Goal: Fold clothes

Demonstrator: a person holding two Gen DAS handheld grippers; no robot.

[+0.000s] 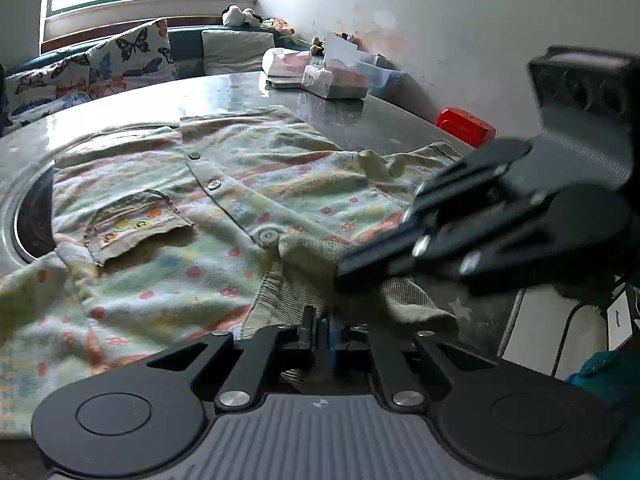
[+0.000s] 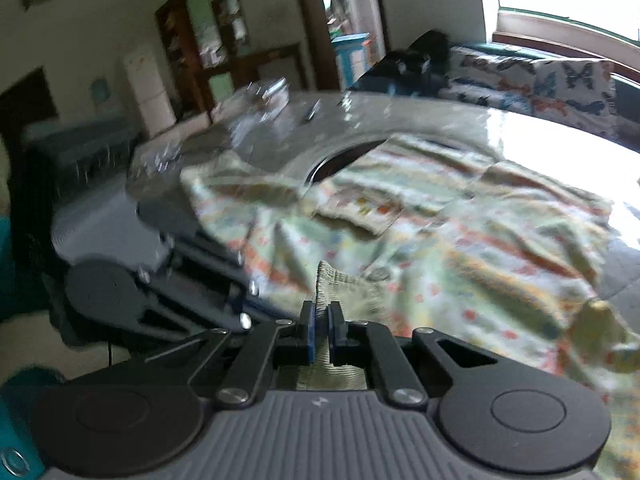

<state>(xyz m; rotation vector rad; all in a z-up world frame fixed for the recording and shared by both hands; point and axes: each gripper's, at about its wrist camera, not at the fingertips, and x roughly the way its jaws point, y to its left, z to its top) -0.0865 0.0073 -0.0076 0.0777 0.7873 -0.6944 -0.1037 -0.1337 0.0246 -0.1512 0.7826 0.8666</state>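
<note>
Flatly spread soft printed shirt (image 1: 208, 208) on glossy table (image 1: 248, 92), both grippers' jaws clamped on its ribbed collar (image 2: 340, 284).

Shirt (image 1: 208, 216) on glossy table (image 1: 240, 88)

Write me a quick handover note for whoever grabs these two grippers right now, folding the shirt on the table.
Left gripper: shut on the shirt's ribbed collar.
Right gripper: shut on the same ribbed collar edge, close beside the left one.
Shirt: lies spread, front up and buttoned, on the grey table, still wrinkled. Its chest pocket faces up, and one side lies over a round opening in the tabletop.
Done: collar gripped by both.
Left: no fold shows yet. Probably smooth it out, then fold sleeves and body.
</note>
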